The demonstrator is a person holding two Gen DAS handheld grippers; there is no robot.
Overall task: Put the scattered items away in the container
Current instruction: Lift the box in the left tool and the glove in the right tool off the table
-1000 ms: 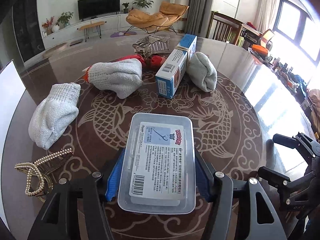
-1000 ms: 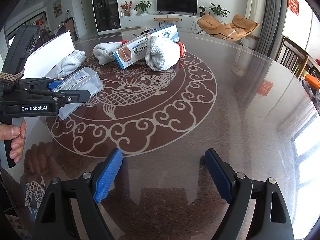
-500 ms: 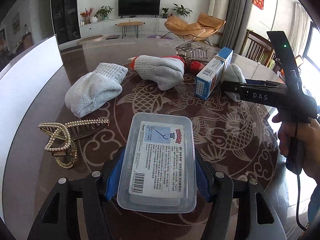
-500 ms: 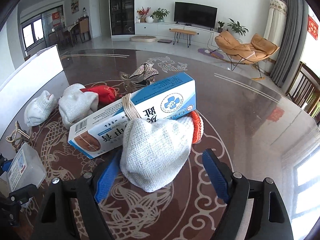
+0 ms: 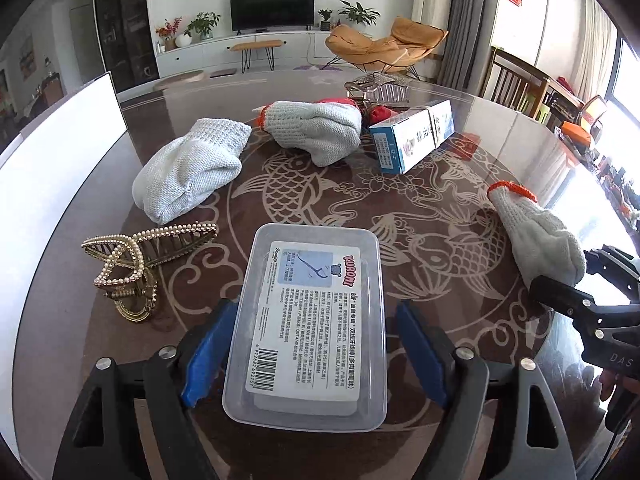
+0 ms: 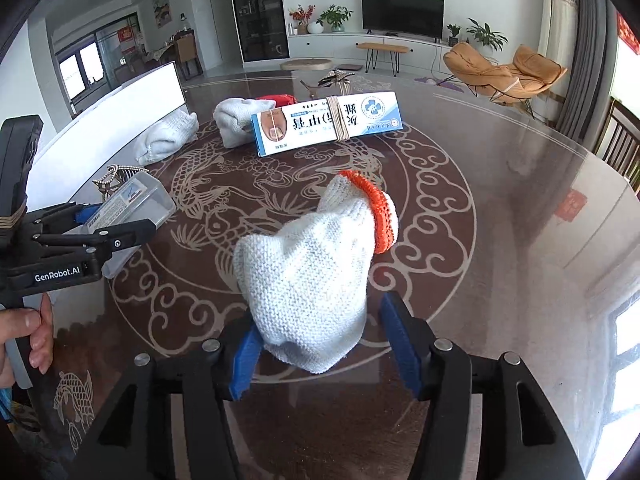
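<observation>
Nothing binned: your left gripper (image 5: 310, 354) clasped the plastic box (image 5: 308, 320), right gripper (image 6: 322, 346) a glove (image 6: 316, 276); remainder scattered.

R tool (image 6: 320, 354) grips white knit glove (image 6: 310, 276) w/ orange cuff, above surface (image 6: 500, 240); L tool (image 6: 120, 228) clamps clear plastic box (image 6: 132, 204).

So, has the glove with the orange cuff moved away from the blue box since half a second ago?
Yes. The glove leaned against the box then; now it is held in the right tool, well apart from the box and nearer the camera, over the fish pattern.
</observation>
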